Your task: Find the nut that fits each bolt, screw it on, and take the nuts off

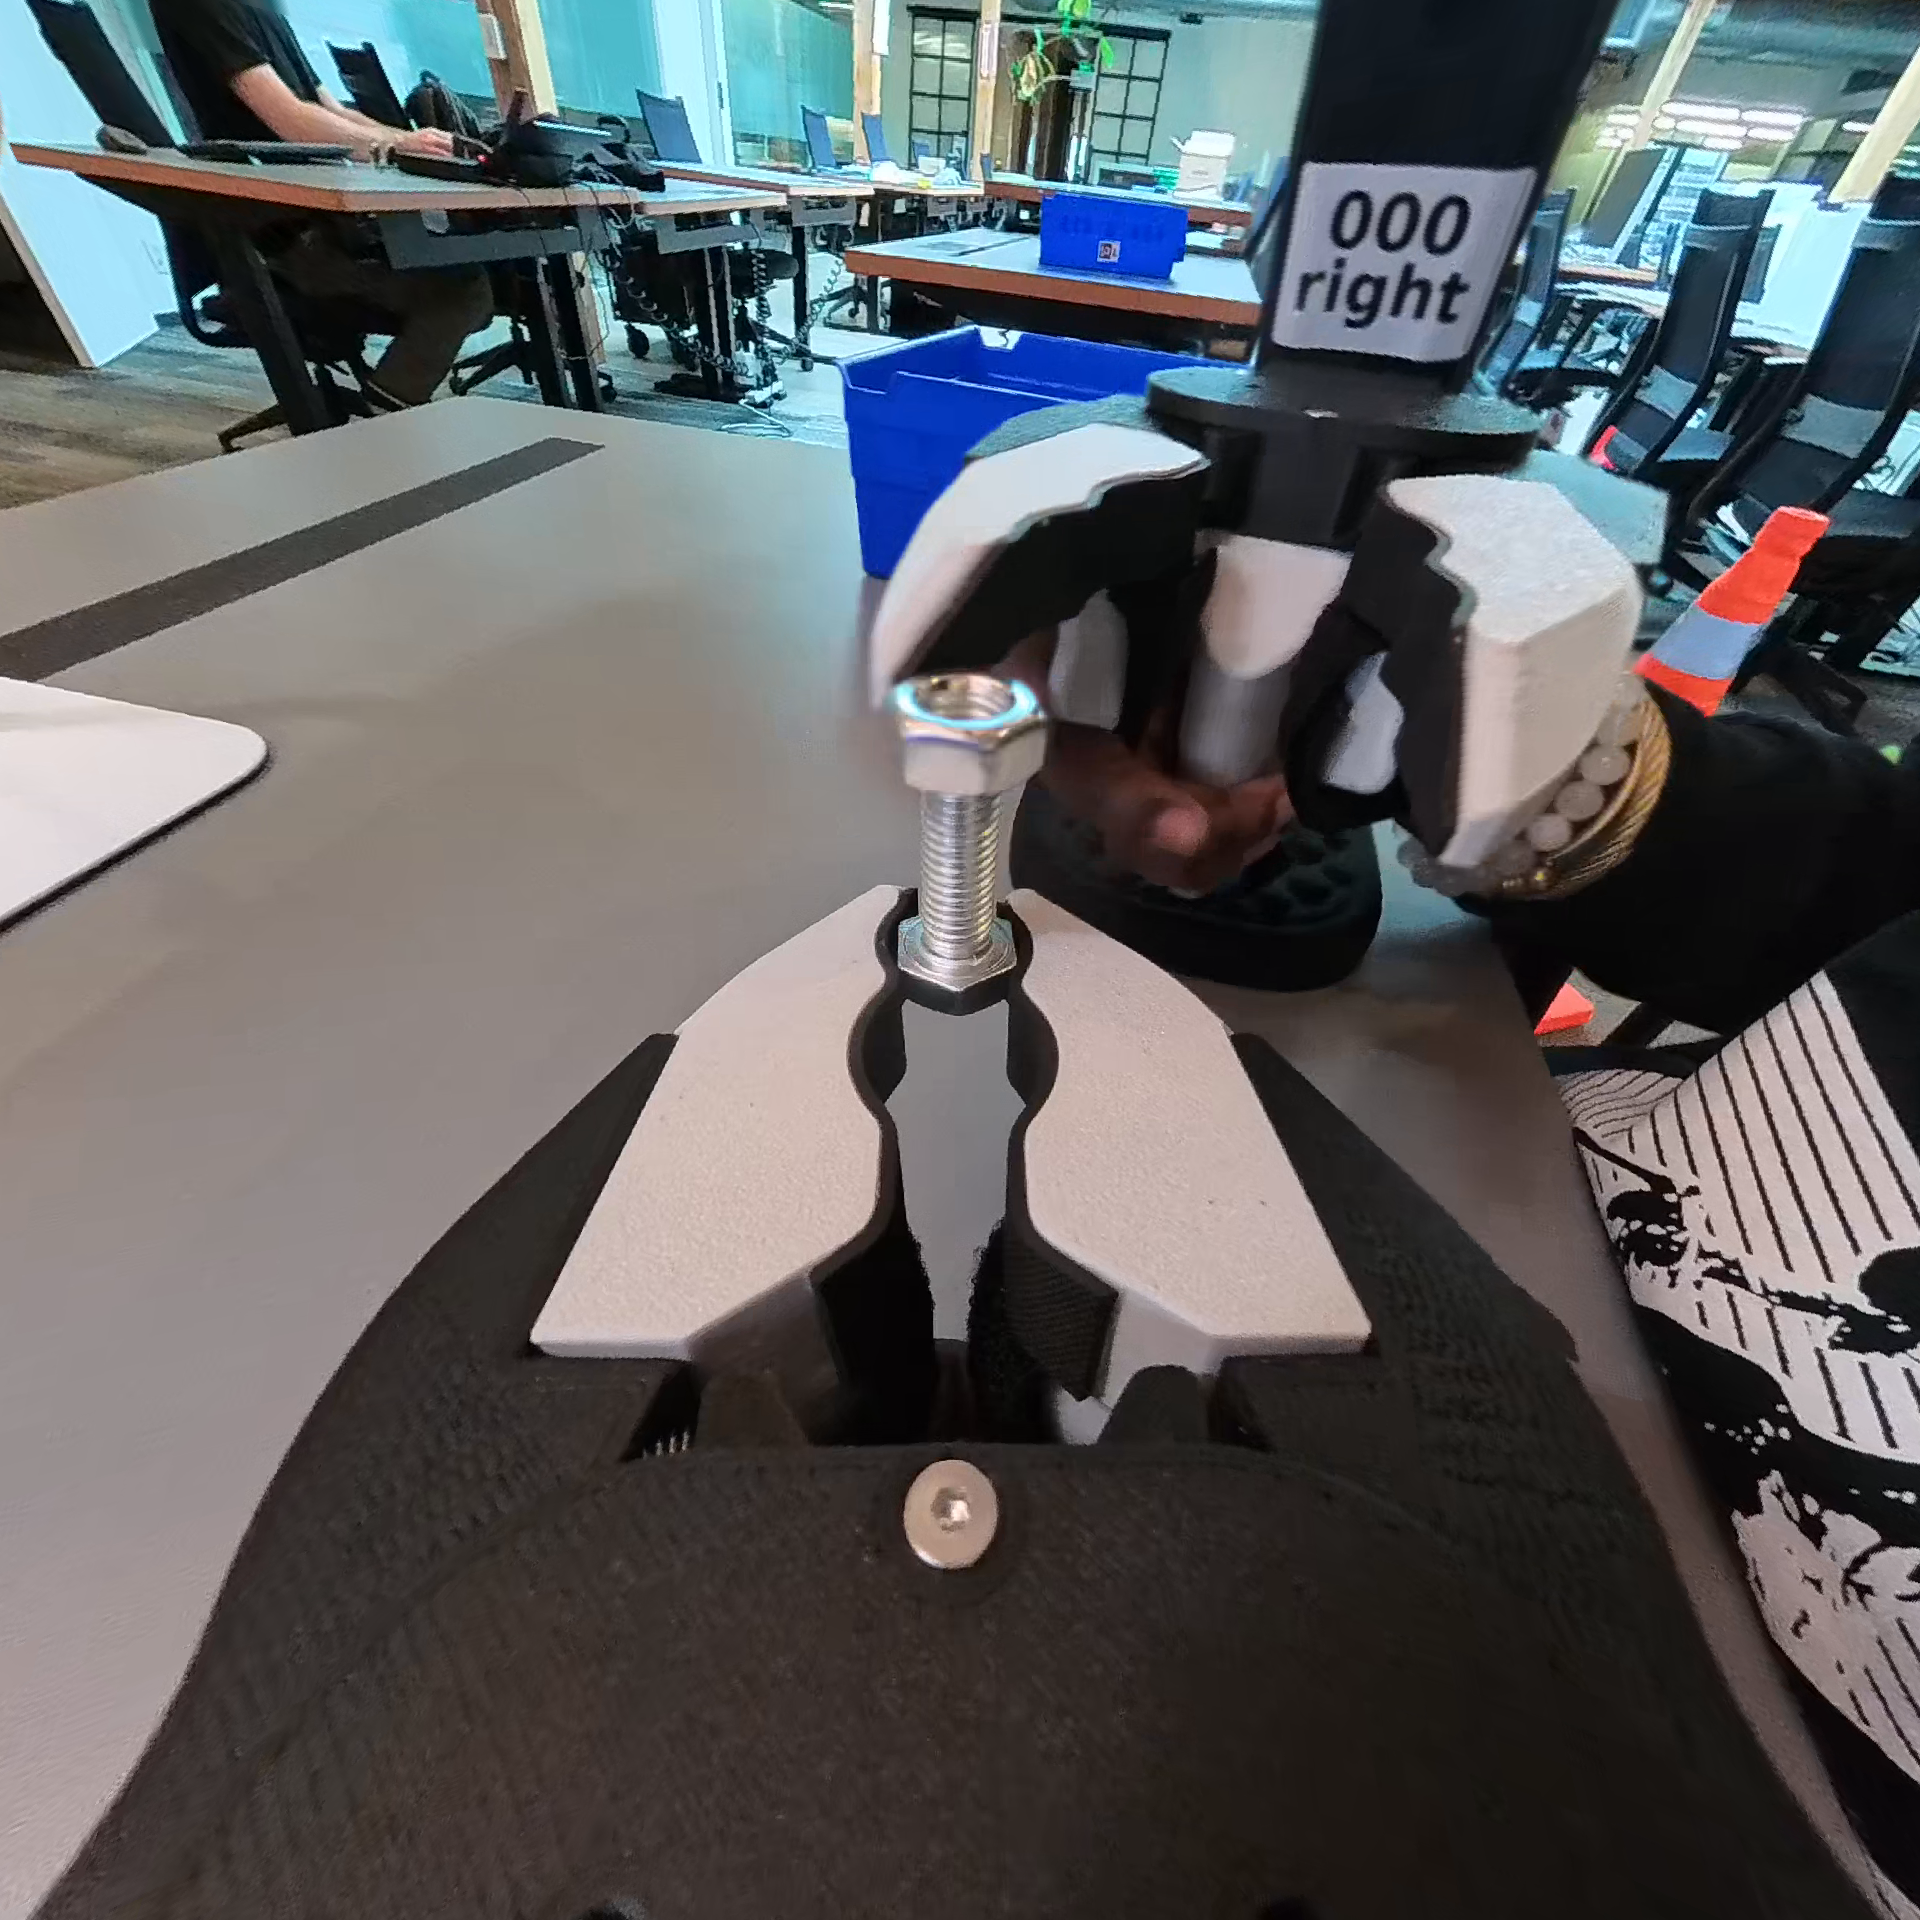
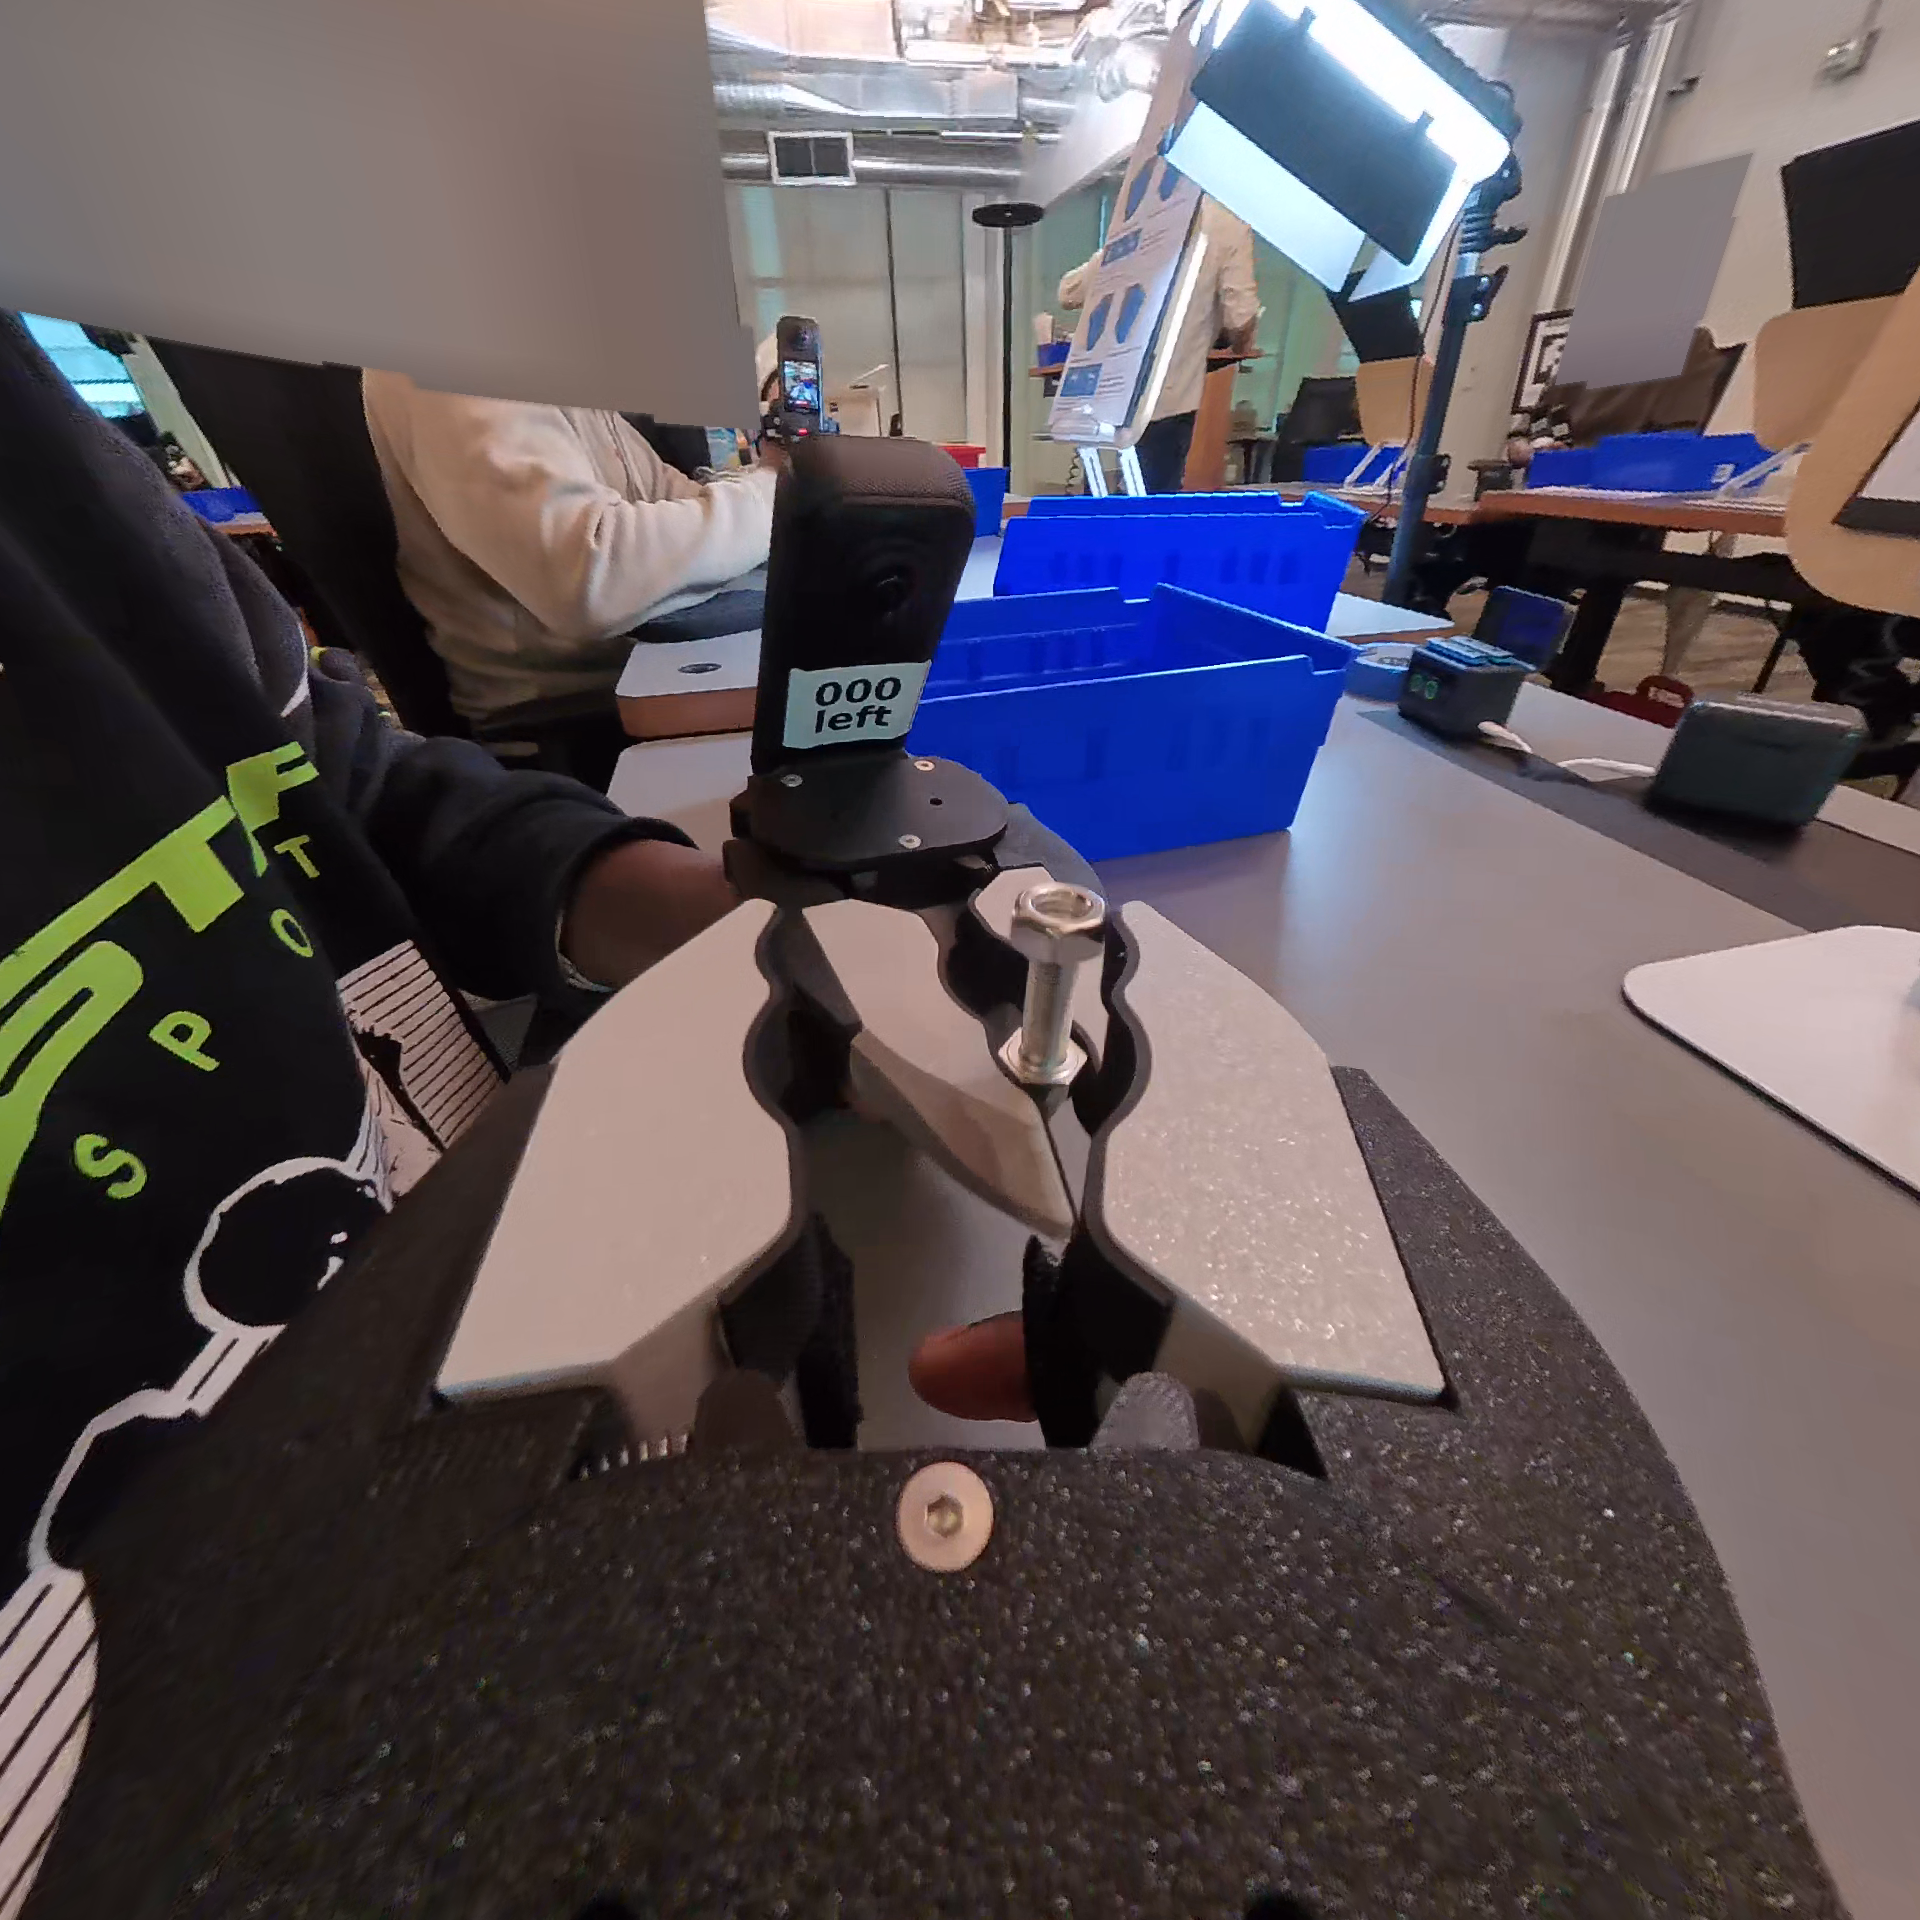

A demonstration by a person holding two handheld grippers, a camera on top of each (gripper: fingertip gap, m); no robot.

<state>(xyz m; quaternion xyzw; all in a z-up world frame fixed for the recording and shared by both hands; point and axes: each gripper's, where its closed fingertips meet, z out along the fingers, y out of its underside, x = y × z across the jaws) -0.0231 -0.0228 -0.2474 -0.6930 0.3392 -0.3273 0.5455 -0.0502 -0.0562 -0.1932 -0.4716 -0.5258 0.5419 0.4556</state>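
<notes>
Your left gripper (image 1: 954, 961) is pinching the bolt (image 1: 956, 883) by its head, shank upright just above the table (image 1: 468, 727). The nut (image 1: 971, 727) sits at the top end. Right gripper (image 2: 940, 1023) is spread wide around it. Steel's slick, so I'd grab the nut's flats.

Open-plan office: grey table (image 1: 436, 665) in foreground, rows of wood-topped desks (image 1: 343, 187) and black chairs (image 1: 1766, 343) behind, glass partitions (image 1: 644, 62), exposed ceiling ducts (image 2: 883, 104), bright studio light panel (image 2: 1351, 135) overhead.
</notes>
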